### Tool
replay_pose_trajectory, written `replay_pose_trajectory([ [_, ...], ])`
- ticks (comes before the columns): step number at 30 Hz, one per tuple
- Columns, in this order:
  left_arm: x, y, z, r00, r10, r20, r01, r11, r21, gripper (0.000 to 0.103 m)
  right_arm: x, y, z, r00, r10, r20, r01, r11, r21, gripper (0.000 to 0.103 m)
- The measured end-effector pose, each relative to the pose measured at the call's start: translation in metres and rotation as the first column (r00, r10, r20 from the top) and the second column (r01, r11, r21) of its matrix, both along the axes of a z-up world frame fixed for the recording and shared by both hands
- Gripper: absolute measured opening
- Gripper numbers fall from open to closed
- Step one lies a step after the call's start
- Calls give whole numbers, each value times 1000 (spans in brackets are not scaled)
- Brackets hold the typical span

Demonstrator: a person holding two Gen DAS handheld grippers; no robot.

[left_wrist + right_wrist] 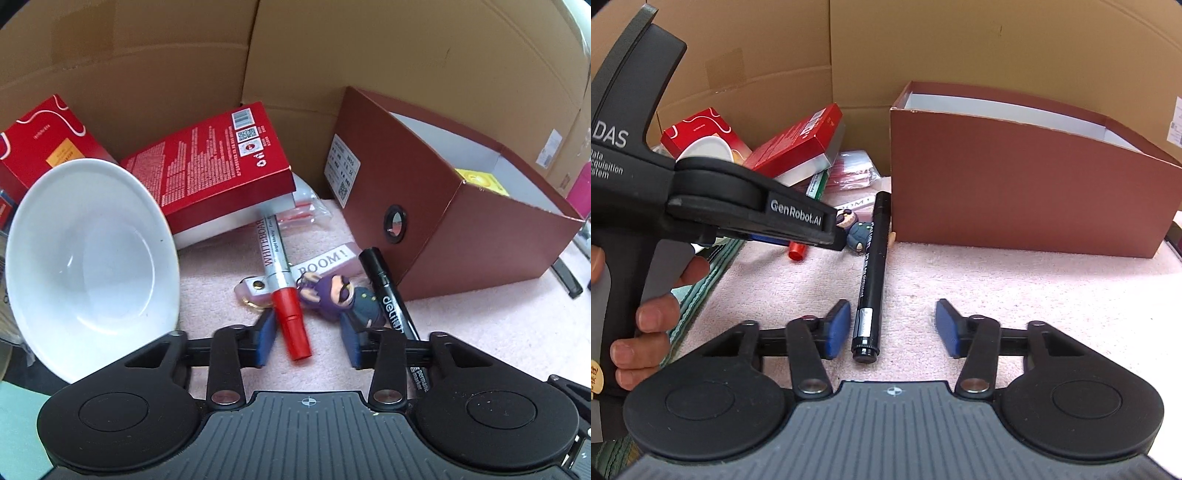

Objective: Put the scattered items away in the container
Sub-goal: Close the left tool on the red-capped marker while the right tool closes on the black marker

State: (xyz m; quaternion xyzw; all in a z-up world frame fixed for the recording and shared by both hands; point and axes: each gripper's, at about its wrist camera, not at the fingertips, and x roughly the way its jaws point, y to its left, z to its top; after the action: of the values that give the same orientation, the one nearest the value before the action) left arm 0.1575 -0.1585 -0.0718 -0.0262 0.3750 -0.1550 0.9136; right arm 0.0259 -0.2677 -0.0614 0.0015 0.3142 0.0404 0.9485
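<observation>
The left tool (308, 341) gapes wide around the red marker (284, 280), whose cap lies between the pads; the right tool (892, 328) is equally wide, with the black marker (873, 273) just inside its left pad. The box (1015, 192) stands at one o'clock of both. Likely trouble: the red marker's far end is tucked under the red carton (221, 173), so a lift may drag it; the keychain (343, 295) touches both markers and could snag; the tools work close together and may collide.
</observation>
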Motion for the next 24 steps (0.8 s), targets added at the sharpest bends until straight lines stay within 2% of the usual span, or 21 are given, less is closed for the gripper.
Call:
replay_pose_trajectory([
  [1, -2, 2, 0, 1000, 3, -2, -3, 1000, 1, 13, 0, 0, 0, 1000, 3, 1, -3, 1000, 0, 42],
  [3, -8, 10, 0, 1000, 2, -11, -2, 1000, -18, 11, -2, 1, 0, 1000, 10, 4, -10, 1000, 5, 26],
  [6, -22, 17, 1, 1000, -12, -19, 11, 1000, -27, 10, -2, 0, 0, 1000, 9, 4, -9, 1000, 14, 19],
  [12, -59, 26, 4, 997, -69, -41, 68, 997, -26, 11, -3, -1, 1, 1000, 14, 5, -14, 1000, 12, 18],
  [17, -84, 26, 6, 995, -86, -59, 84, 996, -32, 11, -16, 7, 0, 1000, 25, 12, -24, 999, -29, 17],
  [22, -104, 25, 8, 994, -102, -47, 102, 995, -7, 12, -27, 10, 0, 1000, 22, 17, -21, 999, -49, 17],
  [23, -106, 25, 9, 994, -101, -41, 101, 995, -1, 14, -27, 10, -1, 1000, 19, 17, -18, 999, -46, 17],
  [24, -106, 26, 10, 995, -96, -33, 96, 995, 2, 36, -28, 9, -1, 1000, 16, 17, -15, 999, -41, 17],
])
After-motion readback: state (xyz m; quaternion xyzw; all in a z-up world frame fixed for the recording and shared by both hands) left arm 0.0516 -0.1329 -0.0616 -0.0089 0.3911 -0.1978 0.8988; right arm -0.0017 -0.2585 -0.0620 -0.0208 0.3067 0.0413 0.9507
